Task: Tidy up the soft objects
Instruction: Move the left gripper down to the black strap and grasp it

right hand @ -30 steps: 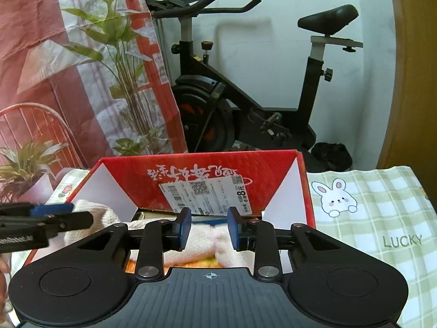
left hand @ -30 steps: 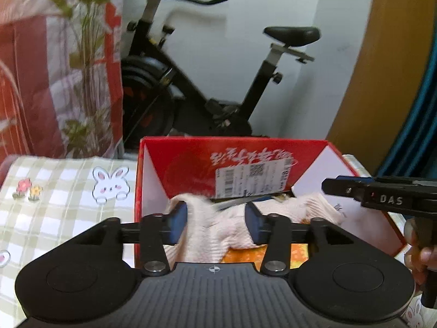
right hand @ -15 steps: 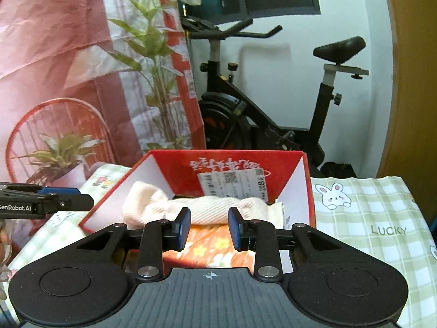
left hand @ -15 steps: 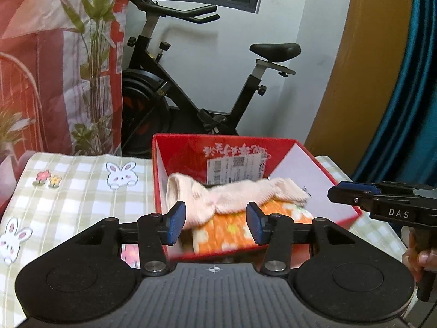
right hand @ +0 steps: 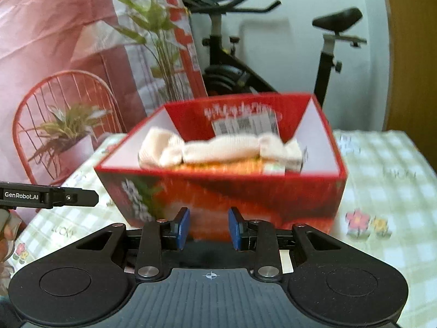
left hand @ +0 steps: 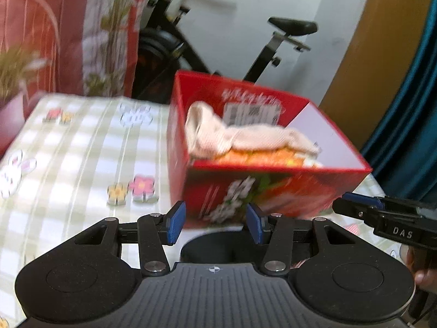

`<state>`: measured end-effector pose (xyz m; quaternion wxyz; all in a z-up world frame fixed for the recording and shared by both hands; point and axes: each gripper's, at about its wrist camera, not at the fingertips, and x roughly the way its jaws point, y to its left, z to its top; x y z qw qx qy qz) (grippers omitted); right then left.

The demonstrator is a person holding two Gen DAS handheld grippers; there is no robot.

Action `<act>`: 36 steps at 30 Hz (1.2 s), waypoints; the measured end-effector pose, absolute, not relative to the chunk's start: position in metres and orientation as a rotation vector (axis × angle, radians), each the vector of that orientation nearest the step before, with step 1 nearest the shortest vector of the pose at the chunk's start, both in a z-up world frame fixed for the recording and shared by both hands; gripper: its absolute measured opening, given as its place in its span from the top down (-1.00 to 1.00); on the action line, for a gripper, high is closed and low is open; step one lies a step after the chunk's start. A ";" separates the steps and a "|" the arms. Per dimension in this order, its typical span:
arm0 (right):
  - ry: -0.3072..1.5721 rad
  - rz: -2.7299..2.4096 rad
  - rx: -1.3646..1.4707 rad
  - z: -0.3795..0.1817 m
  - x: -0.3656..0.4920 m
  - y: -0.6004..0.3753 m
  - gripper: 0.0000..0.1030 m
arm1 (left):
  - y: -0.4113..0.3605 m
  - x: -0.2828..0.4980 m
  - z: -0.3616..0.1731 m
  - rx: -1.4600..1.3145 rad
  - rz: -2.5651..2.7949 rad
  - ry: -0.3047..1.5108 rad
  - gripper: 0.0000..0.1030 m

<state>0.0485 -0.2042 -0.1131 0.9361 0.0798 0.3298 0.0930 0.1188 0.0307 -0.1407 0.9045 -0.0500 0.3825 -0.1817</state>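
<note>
Cream ribbed knit cloth [left hand: 240, 136] lies inside red cardboard box [right hand: 245, 191], on top of orange flowered fabric [right hand: 218, 167]. Judgement: packing looks done or nearly so; no loose soft items visible on surface.

Left gripper [left hand: 215, 223] released, blue pads apart, nothing between. Right gripper [right hand: 209, 228] also empty, pads closer together yet apart.

Box sits at 12 o'clock from both tools, on green-and-white checked tablecloth with bunny and flower prints [left hand: 82, 150]. Black exercise bike [right hand: 273, 63] stands behind against white wall; red plant-print curtain [right hand: 68, 27] at 10 o'clock.
</note>
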 end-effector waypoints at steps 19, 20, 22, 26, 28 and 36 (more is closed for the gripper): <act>0.677 0.177 0.139 -0.178 0.022 -0.187 0.41 | 0.053 0.137 -0.213 -0.409 -0.311 0.996 -0.13; 0.675 0.178 0.140 -0.178 0.023 -0.188 0.42 | 0.052 0.138 -0.215 -0.428 -0.312 1.001 -0.13; 0.672 0.180 0.144 -0.179 0.022 -0.189 0.42 | 0.051 0.140 -0.219 -0.464 -0.311 1.014 -0.13; 0.669 0.181 0.151 -0.180 0.020 -0.189 0.42 | 0.051 0.138 -0.221 -0.511 -0.307 1.023 -0.12; 0.671 0.180 0.154 -0.180 0.020 -0.189 0.42 | 0.050 0.134 -0.217 -0.502 -0.303 1.011 -0.02; 0.675 0.164 0.187 -0.172 0.014 -0.194 0.41 | 0.041 0.100 -0.172 -0.380 -0.364 0.869 0.61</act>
